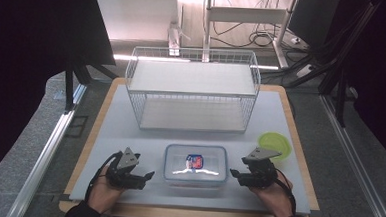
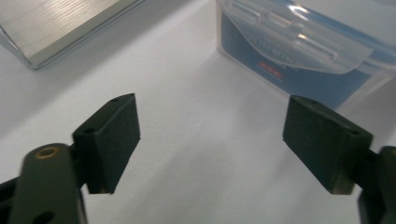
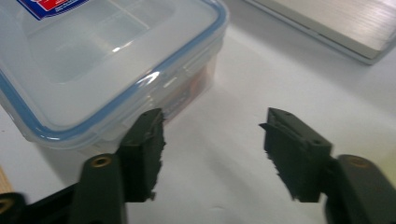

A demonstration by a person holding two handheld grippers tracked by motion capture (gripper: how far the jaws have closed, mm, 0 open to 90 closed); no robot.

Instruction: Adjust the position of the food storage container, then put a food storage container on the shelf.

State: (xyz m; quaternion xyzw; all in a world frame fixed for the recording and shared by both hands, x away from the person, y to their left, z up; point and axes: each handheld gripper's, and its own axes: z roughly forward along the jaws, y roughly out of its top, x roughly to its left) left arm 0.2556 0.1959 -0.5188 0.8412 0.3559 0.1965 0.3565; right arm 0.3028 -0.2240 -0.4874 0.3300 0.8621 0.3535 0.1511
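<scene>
A clear plastic food container (image 1: 196,165) with a blue-sealed lid and a red-and-blue label lies flat near the table's front edge, between my two hands. My left gripper (image 1: 147,177) sits just to its left, jaws open and empty over bare white table; in the left gripper view the container (image 2: 299,51) and its side latch lie ahead at upper right. My right gripper (image 1: 233,174) is at the container's right side, jaws open, nothing between them. In the right gripper view the container (image 3: 102,60) fills the upper left, its corner beside my left jaw.
A white wire basket (image 1: 192,88) stands on the table behind the container. A lime-green round lid or bowl (image 1: 274,144) lies at the right, just behind my right gripper. The white table mat (image 1: 125,130) ends in a wooden edge; metal rails run alongside.
</scene>
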